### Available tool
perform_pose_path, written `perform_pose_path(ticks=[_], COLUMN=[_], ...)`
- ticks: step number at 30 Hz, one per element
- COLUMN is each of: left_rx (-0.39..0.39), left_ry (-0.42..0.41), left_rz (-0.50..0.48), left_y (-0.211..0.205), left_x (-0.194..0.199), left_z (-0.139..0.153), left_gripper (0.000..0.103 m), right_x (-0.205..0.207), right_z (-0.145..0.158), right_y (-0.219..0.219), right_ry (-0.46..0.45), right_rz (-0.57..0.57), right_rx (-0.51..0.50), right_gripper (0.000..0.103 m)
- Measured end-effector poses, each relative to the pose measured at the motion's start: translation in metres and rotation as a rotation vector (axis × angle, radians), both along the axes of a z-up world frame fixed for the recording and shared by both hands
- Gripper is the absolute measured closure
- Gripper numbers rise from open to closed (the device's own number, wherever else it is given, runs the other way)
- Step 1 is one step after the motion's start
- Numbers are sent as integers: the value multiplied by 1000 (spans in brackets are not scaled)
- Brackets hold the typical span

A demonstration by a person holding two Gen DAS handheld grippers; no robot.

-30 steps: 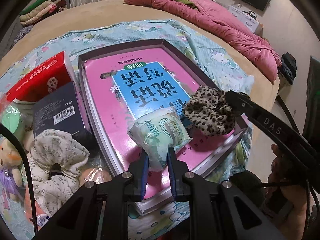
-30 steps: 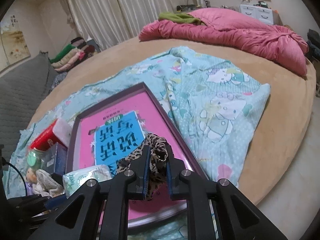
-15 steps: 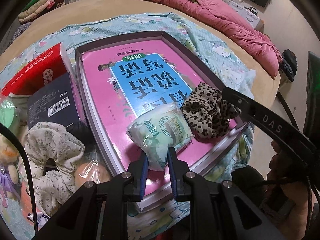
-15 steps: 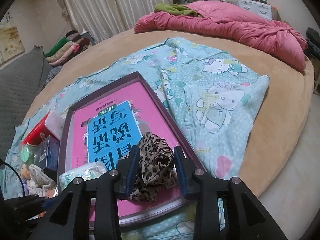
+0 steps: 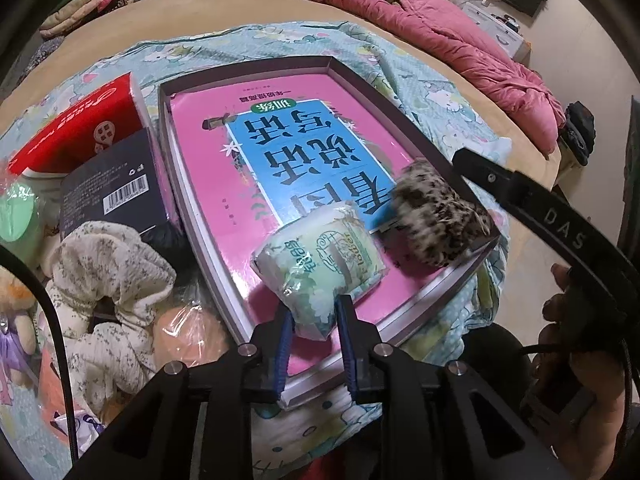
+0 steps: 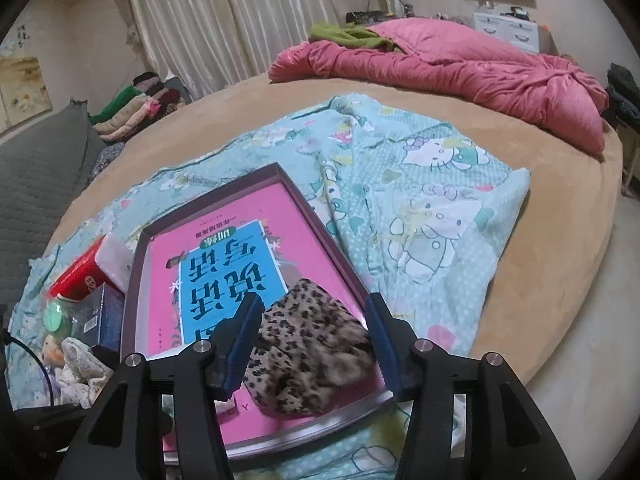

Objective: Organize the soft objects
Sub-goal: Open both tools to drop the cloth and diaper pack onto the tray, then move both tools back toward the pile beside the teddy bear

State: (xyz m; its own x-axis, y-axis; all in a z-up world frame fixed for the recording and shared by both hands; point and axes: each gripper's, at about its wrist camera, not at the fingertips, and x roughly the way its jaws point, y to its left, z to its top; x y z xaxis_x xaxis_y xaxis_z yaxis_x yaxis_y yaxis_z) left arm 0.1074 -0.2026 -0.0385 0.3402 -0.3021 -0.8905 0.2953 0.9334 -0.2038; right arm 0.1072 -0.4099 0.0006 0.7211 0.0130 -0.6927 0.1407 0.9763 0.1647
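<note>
Since a second ago the left tool (image 5: 313, 322) has stayed clamped on the tissue pack (image 5: 320, 264), a light, squashy, crinkly-wrapped thing resting at the near edge of the tray (image 5: 404, 96). The right tool (image 6: 310, 340) has spread apart, leaving the leopard scrunchie (image 6: 308, 356) in the tray's near right corner; limp and springy, it is probably best pinched across its bunched middle

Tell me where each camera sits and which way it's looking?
Left wrist: on the left gripper, looking along its fingers, shut on the tissue pack; the person's hand shows.
Right wrist: on the right gripper, open around the leopard scrunchie, facing the pink quilt.
Both show the pink book in its tray, and the scrunchie.
</note>
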Motion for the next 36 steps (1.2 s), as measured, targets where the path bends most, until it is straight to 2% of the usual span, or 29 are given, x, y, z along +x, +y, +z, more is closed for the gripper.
perform_pose_path(ticks=[3,10,21,23,25,36], left_rx=[9,19,54,55,50,51], left_ry=[-10,-60,-133,-145,-149,-172], left_rz=[7,-2,16,23,29,93], left_y=[2,5,15,19,24,60], left_x=[-2,-8,-18,-20,-22,-34], left_z=[1,11,30,34,36,48], left_gripper=[64,60,43,42,40,39], right_x=[-1,-4,-8,-9,-10,-21], right_z=[3,7,11,12,13,26], right_y=[1,6,15,18,22,47], right_ry=[-17,-44,-62,-65,-67,-103], right_rz=[4,12,26,33,36,96], right_rx=[-4,-16,-49,-56,-65,-101], right_gripper=[45,41,40,39,31,29])
